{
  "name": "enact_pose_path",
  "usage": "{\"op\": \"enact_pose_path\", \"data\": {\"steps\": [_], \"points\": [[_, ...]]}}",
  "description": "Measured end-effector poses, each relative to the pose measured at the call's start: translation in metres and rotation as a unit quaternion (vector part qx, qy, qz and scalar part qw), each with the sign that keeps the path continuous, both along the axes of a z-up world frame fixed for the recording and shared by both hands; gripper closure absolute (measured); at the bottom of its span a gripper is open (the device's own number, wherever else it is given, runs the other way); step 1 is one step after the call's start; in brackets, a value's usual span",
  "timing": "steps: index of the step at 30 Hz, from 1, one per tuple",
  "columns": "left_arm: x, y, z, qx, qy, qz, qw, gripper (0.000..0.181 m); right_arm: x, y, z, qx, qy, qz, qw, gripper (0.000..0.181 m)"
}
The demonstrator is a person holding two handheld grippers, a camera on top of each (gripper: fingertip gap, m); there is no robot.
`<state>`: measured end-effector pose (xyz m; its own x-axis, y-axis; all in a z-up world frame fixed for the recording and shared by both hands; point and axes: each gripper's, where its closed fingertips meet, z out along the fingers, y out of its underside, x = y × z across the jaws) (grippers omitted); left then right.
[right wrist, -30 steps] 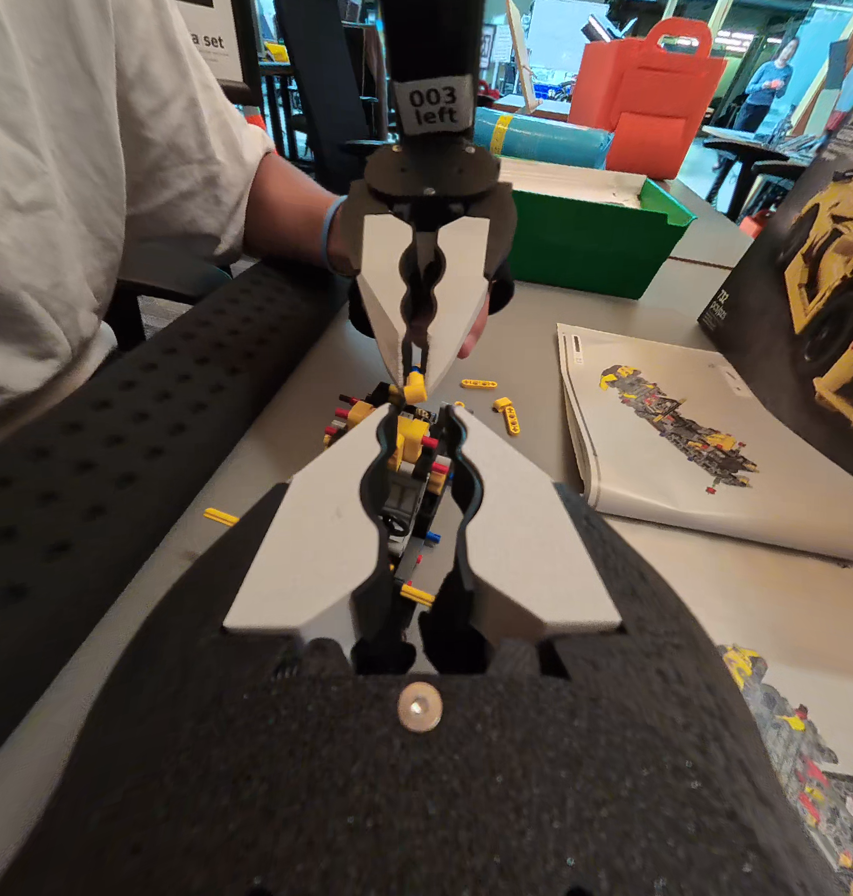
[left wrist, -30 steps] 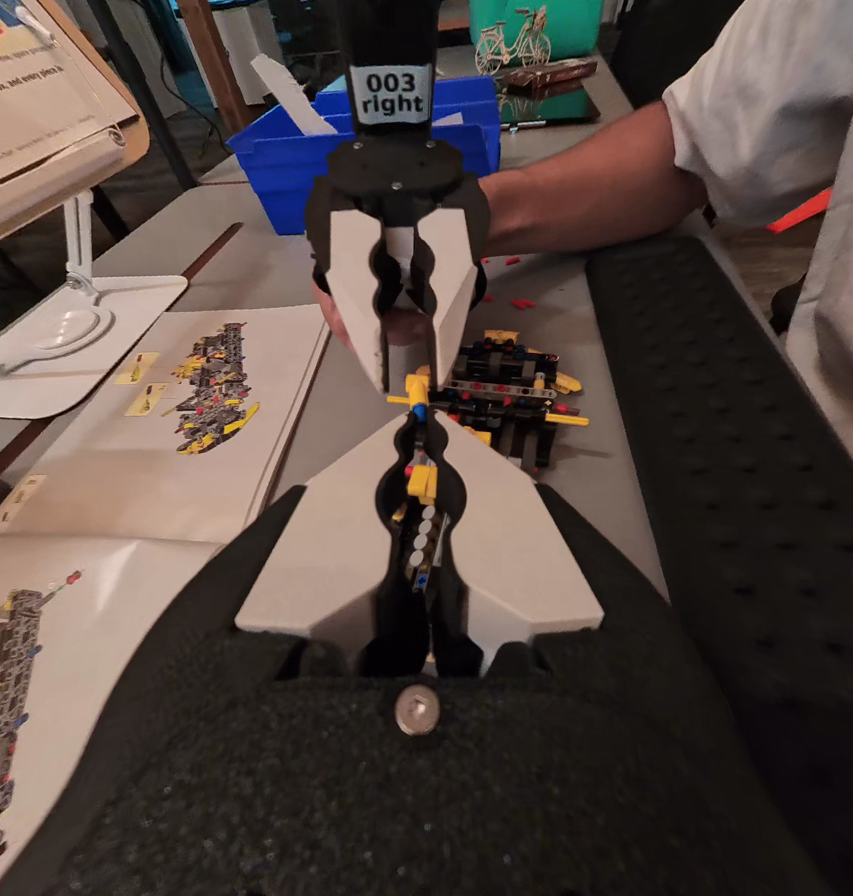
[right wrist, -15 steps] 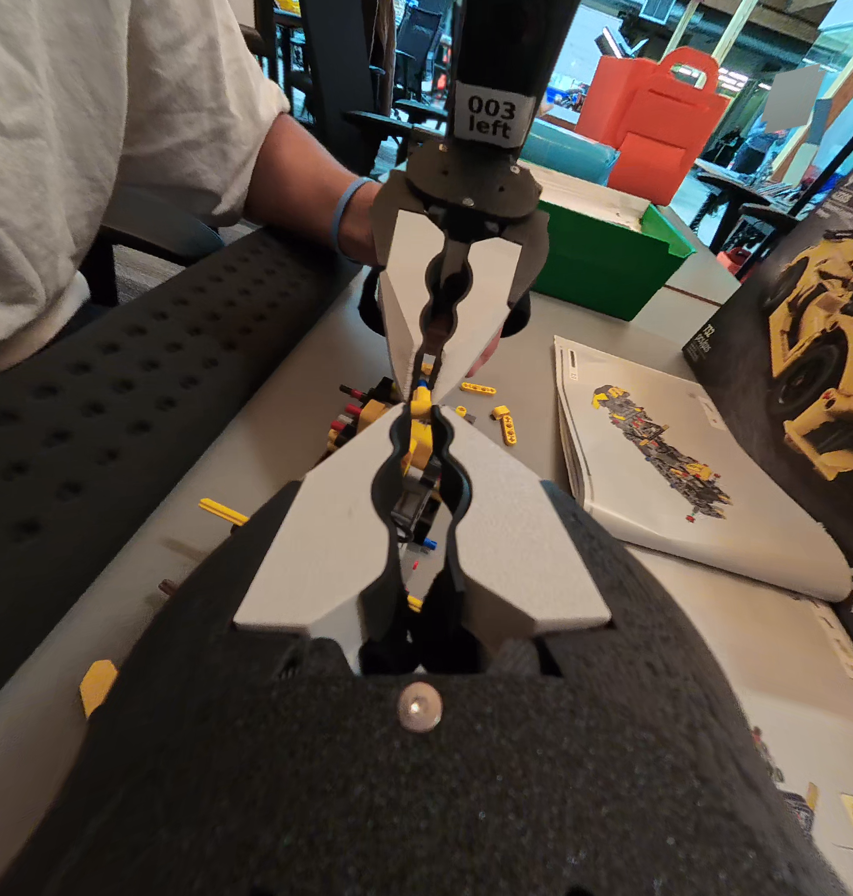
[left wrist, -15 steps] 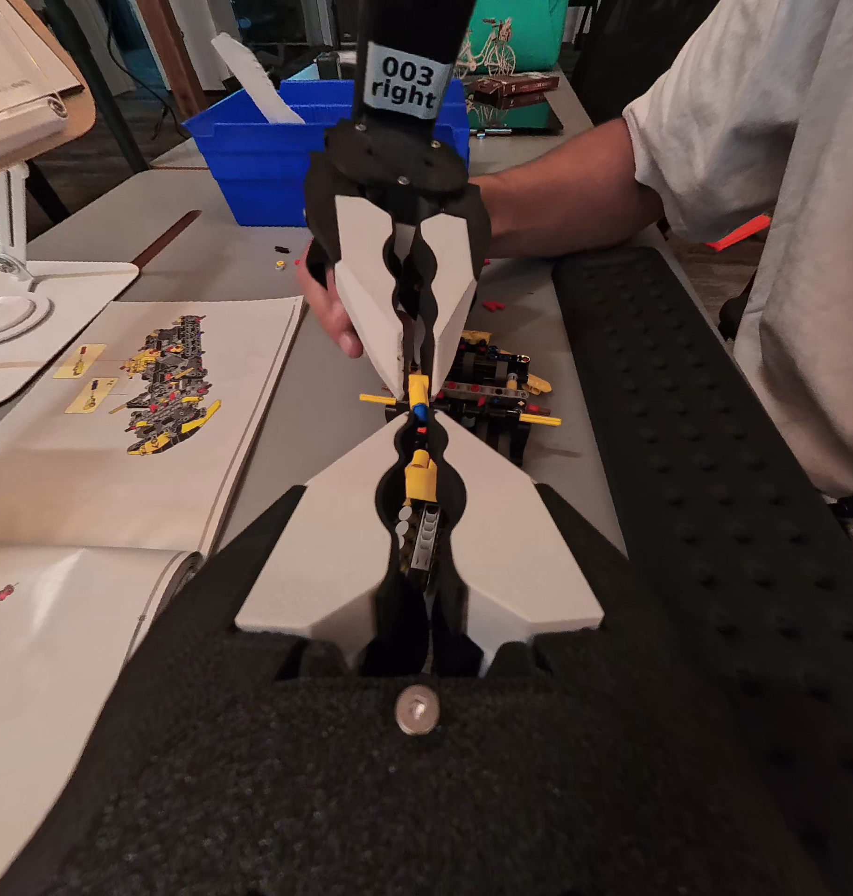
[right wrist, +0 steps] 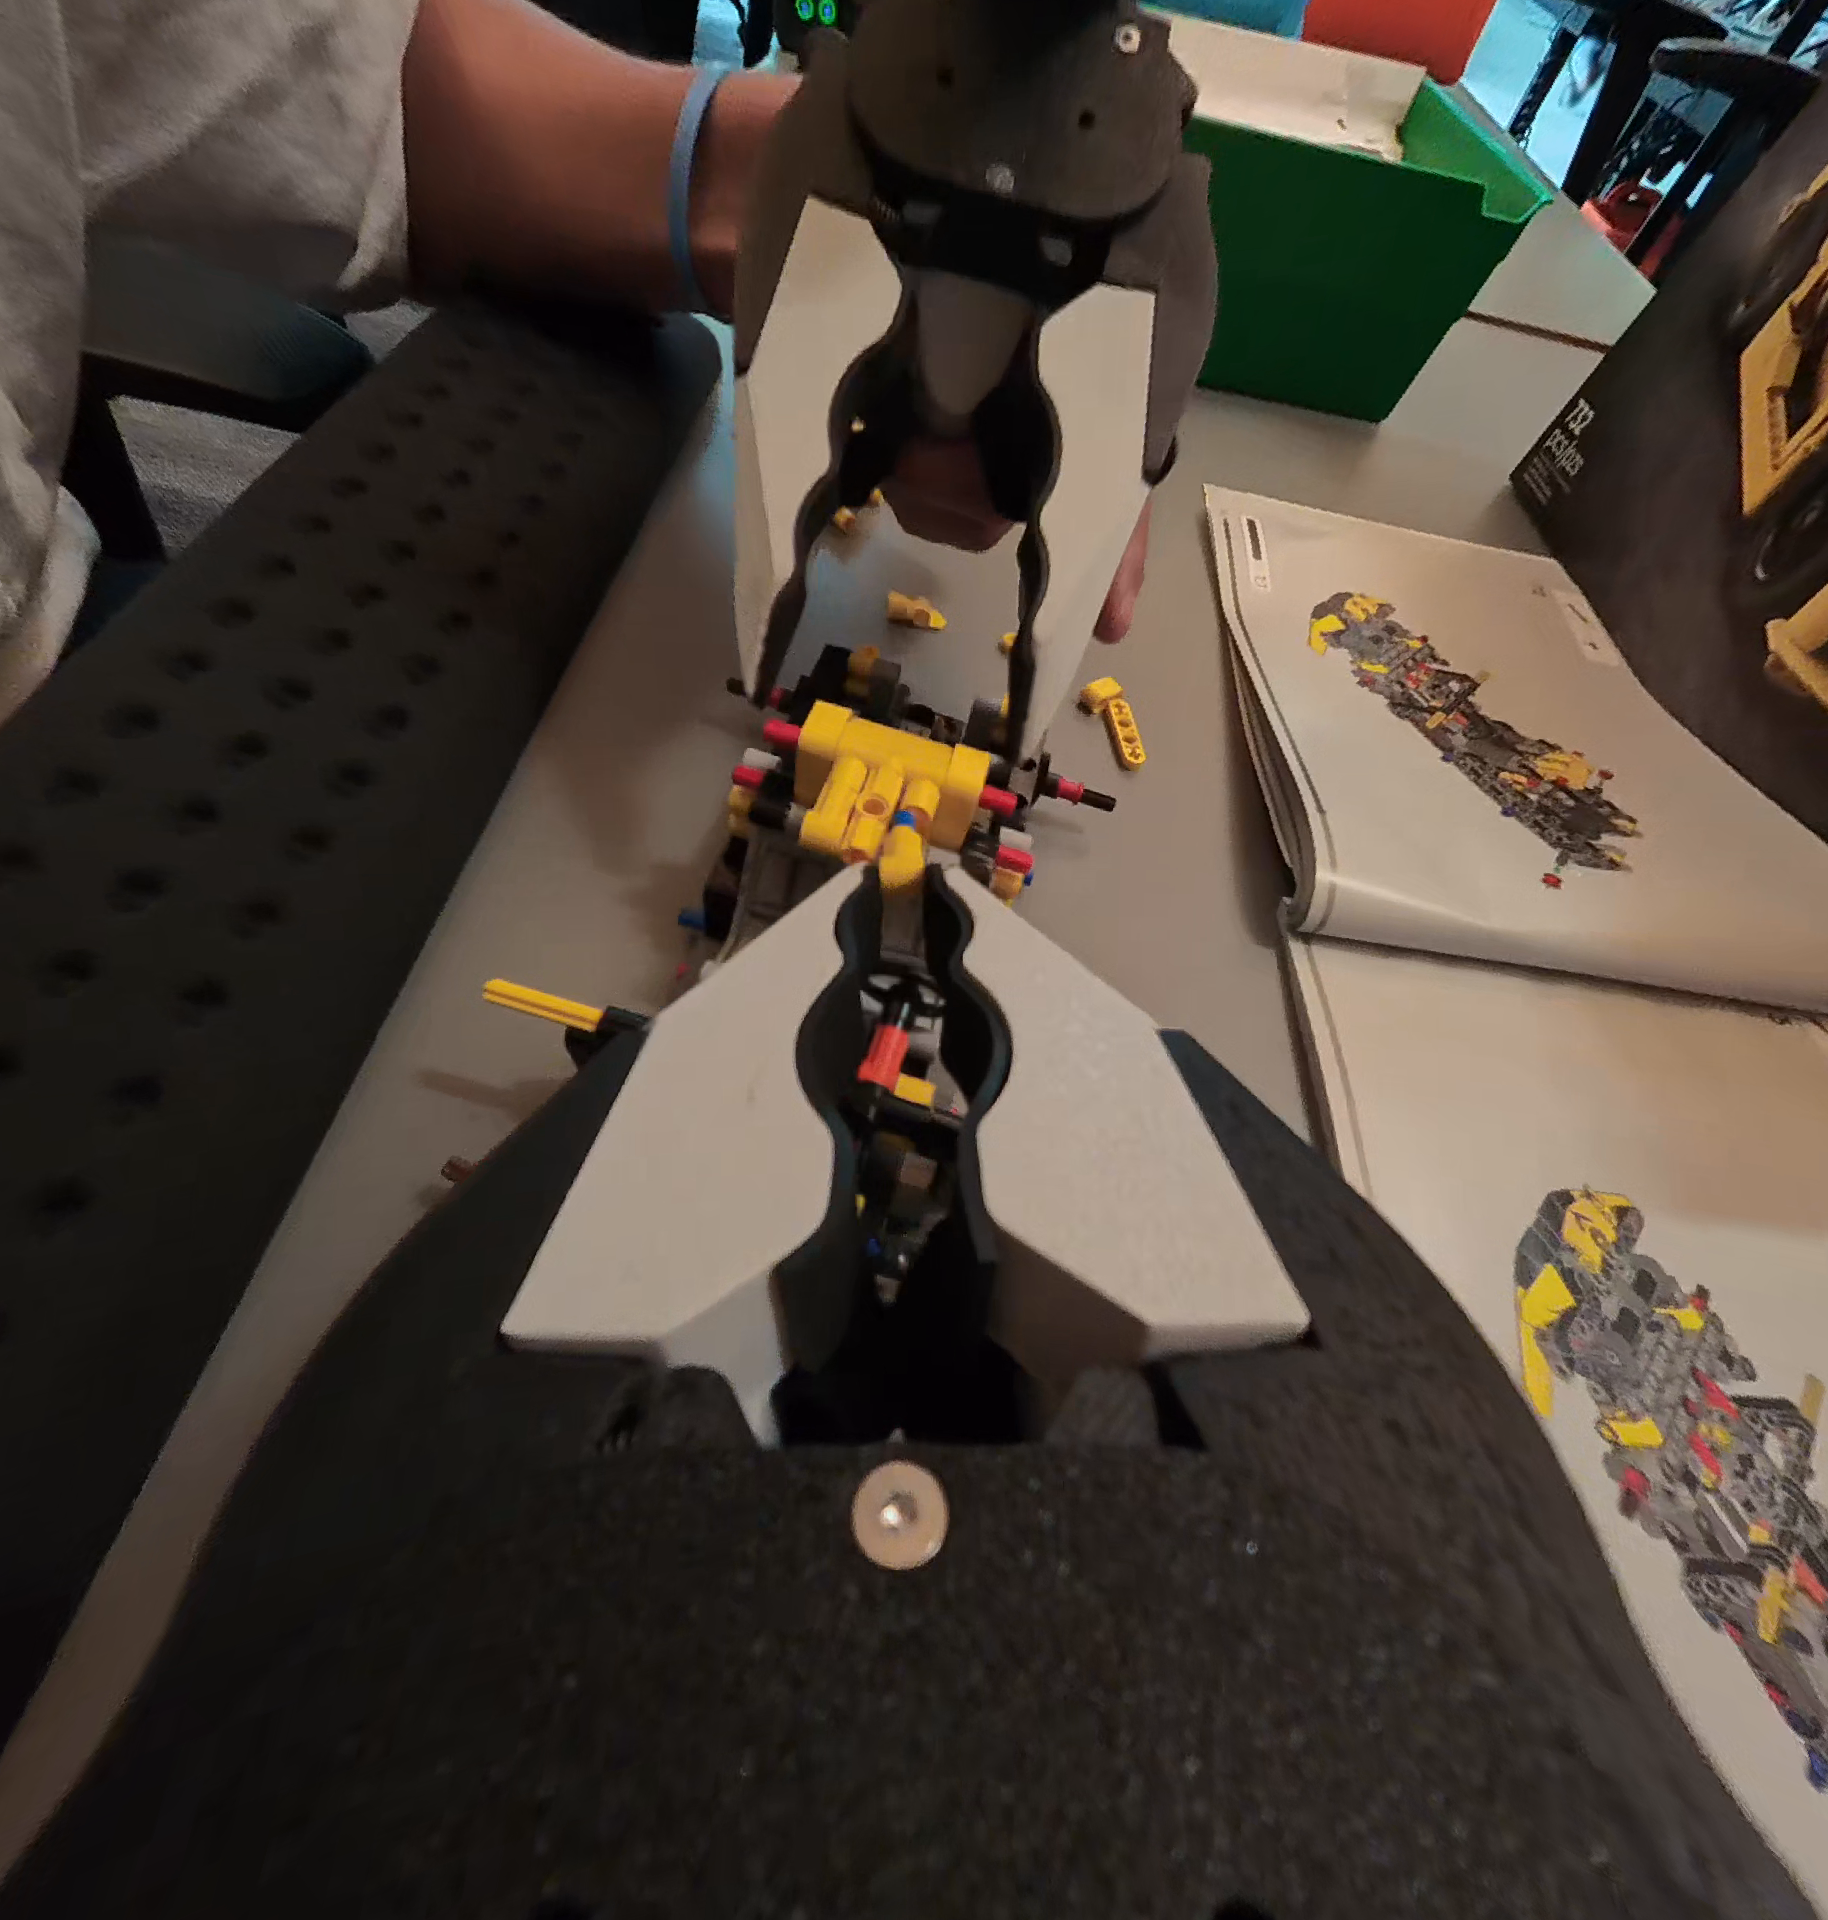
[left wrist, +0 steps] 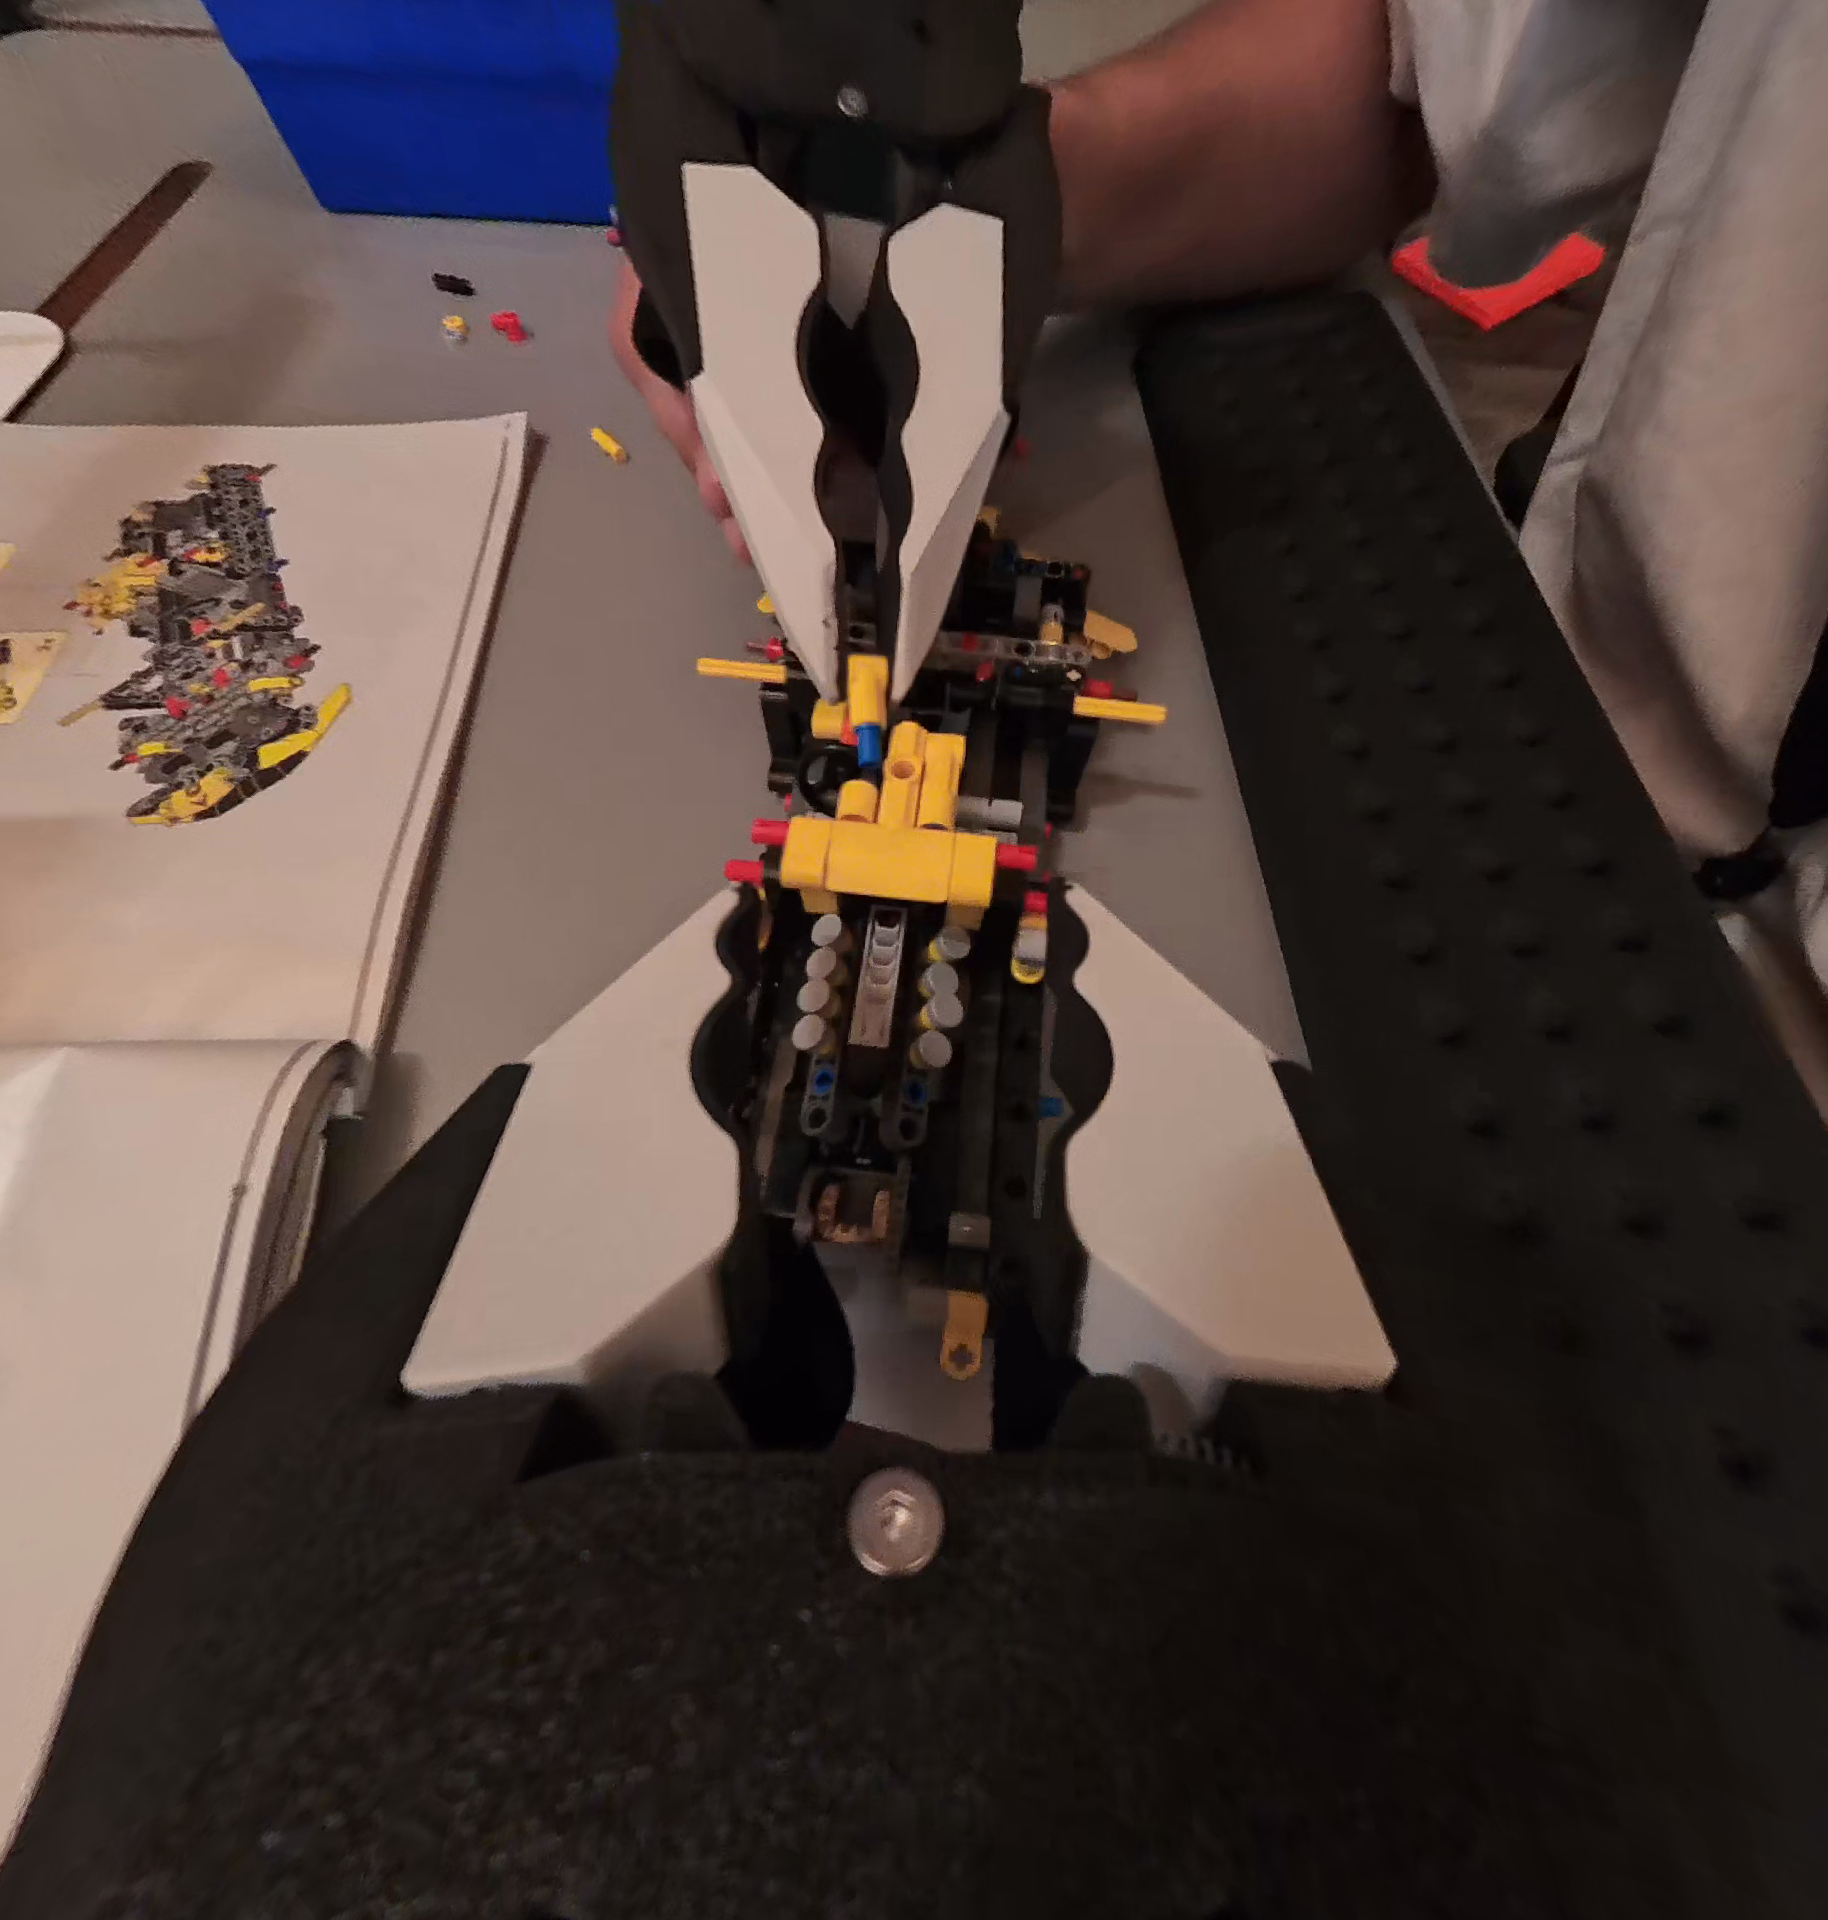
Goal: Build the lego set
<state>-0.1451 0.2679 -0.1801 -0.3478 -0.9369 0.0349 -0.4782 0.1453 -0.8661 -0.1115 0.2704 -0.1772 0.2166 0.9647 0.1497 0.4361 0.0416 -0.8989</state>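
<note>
While my left tool [left wrist: 894, 894] straddles the half-built chassis [left wrist: 889, 997] on the tabletop [left wrist: 598, 790], jaws spread, my right tool [right wrist: 897, 871] pinches a yellow connector [right wrist: 899, 857] at its middle; loose pieces [right wrist: 1118, 712] remain unplaced.

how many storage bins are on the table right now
2: a blue bin at the far end in the left wrist view, a green bin beyond the instruction booklet in the right. Others may be hidden.

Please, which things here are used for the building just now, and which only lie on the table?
In use: lego model, small yellow piece in the right gripper, left gripper straddling the model, open instruction booklet.
Lying about: blue bin, green bin, loose yellow beam, black foam pad.
</note>
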Motion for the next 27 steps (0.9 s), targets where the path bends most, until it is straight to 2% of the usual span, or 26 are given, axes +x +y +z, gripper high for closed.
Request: {"op": "enact_pose_path", "data": {"steps": [5, 15, 25, 27], "points": [[0.006, -0.001, -0.01, 0.029, 0.005, 0.006, 1.0, 0.126, -0.005, 0.001, -0.002, 0.009, -0.002, -0.004, 1.0, 0.174], [0.01, -0.003, -0.01, 0.032, -0.006, 0.006, 0.999, 0.13, -0.005, 0.005, -0.004, 0.001, 0.009, -0.025, 1.0, 0.174], [0.012, -0.005, -0.01, 0.035, -0.011, 0.003, 0.999, 0.13, -0.004, 0.002, -0.003, 0.073, 0.012, -0.012, 0.997, 0.174], [0.012, -0.005, -0.01, 0.036, -0.011, 0.004, 0.999, 0.13, -0.004, 0.003, -0.004, 0.04, 0.012, -0.017, 0.999, 0.174]]}}
